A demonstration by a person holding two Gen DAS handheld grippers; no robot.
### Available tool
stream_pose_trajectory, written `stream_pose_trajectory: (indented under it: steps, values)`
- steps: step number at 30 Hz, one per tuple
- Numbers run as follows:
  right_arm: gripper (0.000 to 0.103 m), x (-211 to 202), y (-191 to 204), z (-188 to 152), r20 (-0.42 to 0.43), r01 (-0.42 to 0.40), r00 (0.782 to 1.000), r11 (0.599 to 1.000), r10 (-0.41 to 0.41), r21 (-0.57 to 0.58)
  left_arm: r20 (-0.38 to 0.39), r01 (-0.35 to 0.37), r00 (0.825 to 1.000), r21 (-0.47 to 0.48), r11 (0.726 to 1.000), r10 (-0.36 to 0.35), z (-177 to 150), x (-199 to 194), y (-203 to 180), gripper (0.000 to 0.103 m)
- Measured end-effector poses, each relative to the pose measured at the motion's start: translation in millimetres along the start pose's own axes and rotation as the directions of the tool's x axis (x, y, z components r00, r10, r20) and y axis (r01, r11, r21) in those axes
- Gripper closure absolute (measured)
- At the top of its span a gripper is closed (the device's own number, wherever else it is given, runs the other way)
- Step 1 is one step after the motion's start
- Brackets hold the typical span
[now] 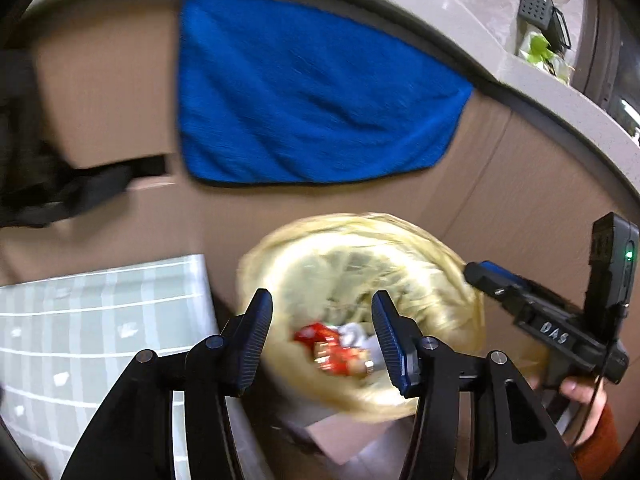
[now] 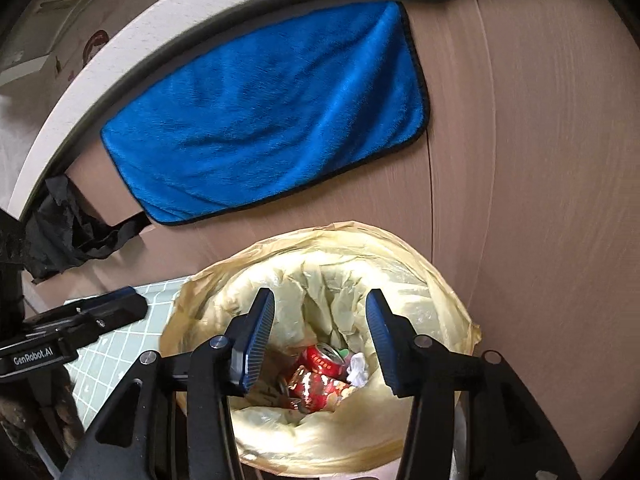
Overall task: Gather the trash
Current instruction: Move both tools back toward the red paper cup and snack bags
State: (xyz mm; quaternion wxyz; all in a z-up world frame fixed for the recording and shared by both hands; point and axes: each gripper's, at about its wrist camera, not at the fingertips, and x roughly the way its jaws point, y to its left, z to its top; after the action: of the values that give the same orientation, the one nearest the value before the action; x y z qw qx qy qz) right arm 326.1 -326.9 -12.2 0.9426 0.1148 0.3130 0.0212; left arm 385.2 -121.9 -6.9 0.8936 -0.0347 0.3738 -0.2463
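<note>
Brown cabinet behind; yellow-lined bin [image 2: 320, 344] holds crushed red cans [image 2: 320, 380]; both grippers spread, empty.

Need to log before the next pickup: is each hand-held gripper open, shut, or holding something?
Left hand-held gripper: open, holding nothing, above the lined bin.
Right hand-held gripper: open, holding nothing, above the same bin, red cans inside.
</note>
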Motion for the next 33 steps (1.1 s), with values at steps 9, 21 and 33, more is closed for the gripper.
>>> stream_pose_trajectory:
  steps: [9, 21, 33]
  values:
    - [0.058, -9, 105, -17, -0.028, -0.132, 0.991, 0.986, 0.129, -0.103, 0.103, -0.171, 0.979, -0.030, 0.985, 0.173, -35, -117, 93, 0.050]
    - [0.058, 14, 315, -104, -0.294, -0.445, 0.880, 0.865, 0.375, -0.230, 0.129, -0.335, 0.921, -0.218, 0.917, 0.367, -112, -245, 244, 0.050]
    - [0.045, 49, 420, -179, -0.464, -0.503, 0.819, 0.810, 0.337, -0.300, 0.073, -0.333, 0.920, -0.375, 0.865, 0.386, -183, -301, 318, 0.050]
